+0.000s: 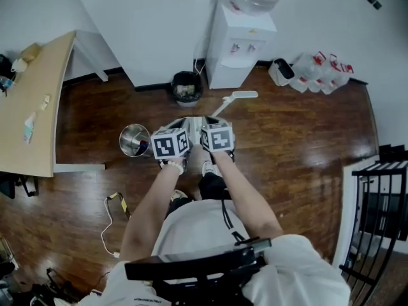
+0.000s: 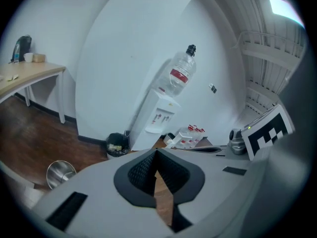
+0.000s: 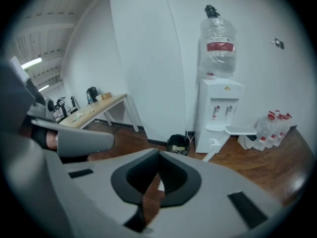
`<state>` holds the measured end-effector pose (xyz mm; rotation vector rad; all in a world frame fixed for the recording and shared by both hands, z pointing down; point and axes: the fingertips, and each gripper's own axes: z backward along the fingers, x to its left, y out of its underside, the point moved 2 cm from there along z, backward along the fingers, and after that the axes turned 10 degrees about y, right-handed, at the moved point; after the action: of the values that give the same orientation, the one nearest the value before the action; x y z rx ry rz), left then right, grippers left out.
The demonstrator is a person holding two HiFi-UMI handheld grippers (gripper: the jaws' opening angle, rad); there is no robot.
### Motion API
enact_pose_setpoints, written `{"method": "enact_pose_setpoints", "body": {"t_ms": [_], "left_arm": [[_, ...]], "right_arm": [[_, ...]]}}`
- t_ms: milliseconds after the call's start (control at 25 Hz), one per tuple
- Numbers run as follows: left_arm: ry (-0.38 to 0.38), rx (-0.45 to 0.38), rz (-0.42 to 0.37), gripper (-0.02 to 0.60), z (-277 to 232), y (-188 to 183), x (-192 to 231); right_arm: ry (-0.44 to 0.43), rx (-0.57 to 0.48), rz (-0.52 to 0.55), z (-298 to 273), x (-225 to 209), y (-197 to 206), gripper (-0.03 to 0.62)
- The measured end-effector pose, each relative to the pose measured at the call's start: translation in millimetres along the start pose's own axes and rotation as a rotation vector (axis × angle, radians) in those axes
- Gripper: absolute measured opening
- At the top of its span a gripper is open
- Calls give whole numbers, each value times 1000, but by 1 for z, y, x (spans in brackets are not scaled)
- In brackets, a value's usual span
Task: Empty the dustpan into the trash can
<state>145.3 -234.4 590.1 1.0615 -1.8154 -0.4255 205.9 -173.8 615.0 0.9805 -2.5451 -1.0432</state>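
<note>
Grippers closed, empty: left gripper (image 2: pixel 156 151) beside right gripper (image 3: pixel 159 153), near trash can (image 1: pixel 187 87).

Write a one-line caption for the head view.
Left gripper and right gripper, both shut and empty, side by side over the wood floor, facing the black trash can beside the water dispenser.
</note>
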Motion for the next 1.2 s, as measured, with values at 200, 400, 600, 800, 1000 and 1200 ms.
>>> {"method": "enact_pose_setpoints", "body": {"t_ms": [200,400,600,800,1000,1200], "left_arm": [[-85,-95,47,-2,74,7,37],[-182,-185,91,-2,147,18,75],[-306,-290,155,-2,210,29,98],[-400,-389,192,-2,246,35,90],[-487,-442,228,-2,247,60,59],[-600,-465,243,-2,234,94,12]], "right_arm": [[-101,-17,113,12,86,-1,2],[-208,-46,220,22,171,3,3],[-336,-90,337,44,240,-1,3],[-487,-99,404,73,266,1,2],[-621,-94,456,107,250,19,2],[-686,-109,521,136,211,44,2]]}}
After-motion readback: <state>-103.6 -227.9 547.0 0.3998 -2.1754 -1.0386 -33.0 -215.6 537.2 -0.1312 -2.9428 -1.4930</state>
